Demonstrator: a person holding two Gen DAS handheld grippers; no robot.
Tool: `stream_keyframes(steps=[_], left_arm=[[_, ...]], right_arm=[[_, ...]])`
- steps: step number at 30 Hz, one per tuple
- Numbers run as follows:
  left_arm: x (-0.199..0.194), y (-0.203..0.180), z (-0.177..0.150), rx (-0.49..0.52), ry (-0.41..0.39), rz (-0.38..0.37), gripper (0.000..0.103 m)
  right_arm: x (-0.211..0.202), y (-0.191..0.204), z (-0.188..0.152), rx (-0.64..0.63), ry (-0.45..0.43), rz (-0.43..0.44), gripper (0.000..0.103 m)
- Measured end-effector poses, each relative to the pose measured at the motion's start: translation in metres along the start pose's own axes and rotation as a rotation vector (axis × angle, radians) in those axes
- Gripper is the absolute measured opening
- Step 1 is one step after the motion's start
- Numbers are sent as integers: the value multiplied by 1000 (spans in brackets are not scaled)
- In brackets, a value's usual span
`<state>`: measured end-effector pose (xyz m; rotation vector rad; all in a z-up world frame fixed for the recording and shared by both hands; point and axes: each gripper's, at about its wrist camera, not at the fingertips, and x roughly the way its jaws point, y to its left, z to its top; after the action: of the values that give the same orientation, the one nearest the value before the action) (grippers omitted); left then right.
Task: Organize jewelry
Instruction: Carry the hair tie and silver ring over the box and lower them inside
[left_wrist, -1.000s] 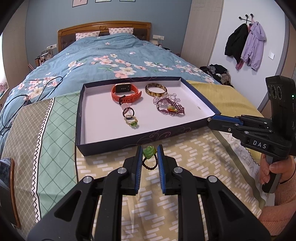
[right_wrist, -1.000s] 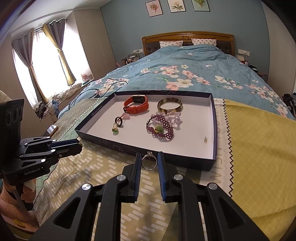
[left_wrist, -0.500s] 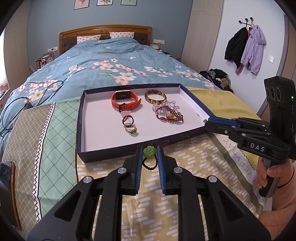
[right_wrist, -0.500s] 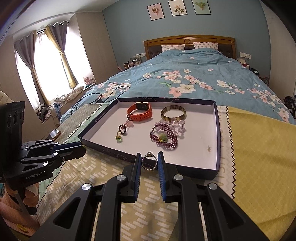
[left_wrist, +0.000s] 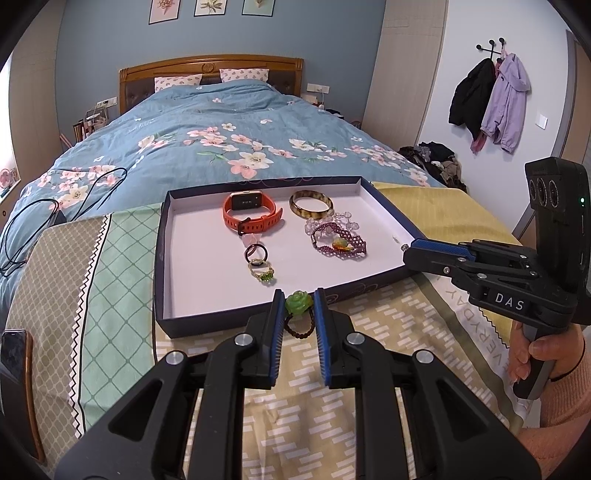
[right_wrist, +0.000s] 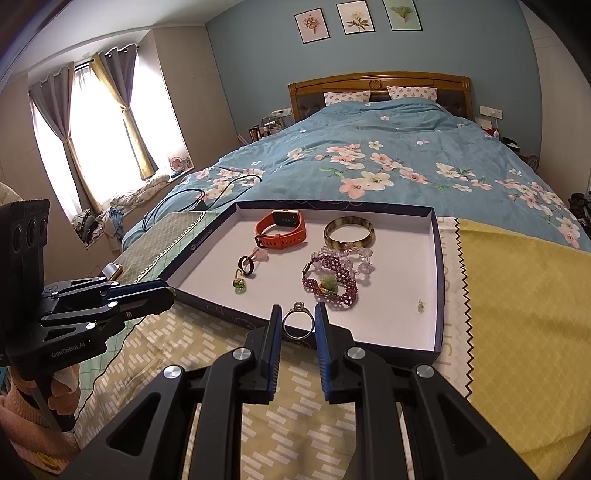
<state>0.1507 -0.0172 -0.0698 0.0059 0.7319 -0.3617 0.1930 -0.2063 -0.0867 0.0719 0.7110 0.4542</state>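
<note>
My left gripper (left_wrist: 298, 308) is shut on a beaded ring with a green rose (left_wrist: 298, 302), held above the near edge of a dark blue tray (left_wrist: 159, 258). My right gripper (right_wrist: 298, 321) is shut on a silver ring with a clear stone (right_wrist: 297, 324), above the tray's near rim (right_wrist: 439, 295). In the tray lie an orange watch (left_wrist: 251, 212), a brown bangle (left_wrist: 311, 204), a purple beaded bracelet (left_wrist: 338, 242), a black ring (left_wrist: 256, 252) and a green-stone ring (left_wrist: 263, 272). Each gripper shows in the other's view: right gripper (left_wrist: 406, 247), left gripper (right_wrist: 170, 291).
The tray rests on a patterned cloth (left_wrist: 369, 350) at the foot of a bed with a blue floral duvet (left_wrist: 221, 147). A phone (left_wrist: 14, 354) lies at the left edge. Black cables (left_wrist: 55, 206) trail on the duvet. Coats (left_wrist: 491, 99) hang on the right wall.
Both grippers have risen and pulled back a little from the tray, each still holding its ring. The tray contents have not moved.
</note>
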Motion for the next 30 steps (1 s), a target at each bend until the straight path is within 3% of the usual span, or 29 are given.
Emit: stream_keyframes(steps=[30], left_arm=[[6,0,18,6,-29,13,16]], right_arm=[[8,-7,15,9,-16,-8,16]])
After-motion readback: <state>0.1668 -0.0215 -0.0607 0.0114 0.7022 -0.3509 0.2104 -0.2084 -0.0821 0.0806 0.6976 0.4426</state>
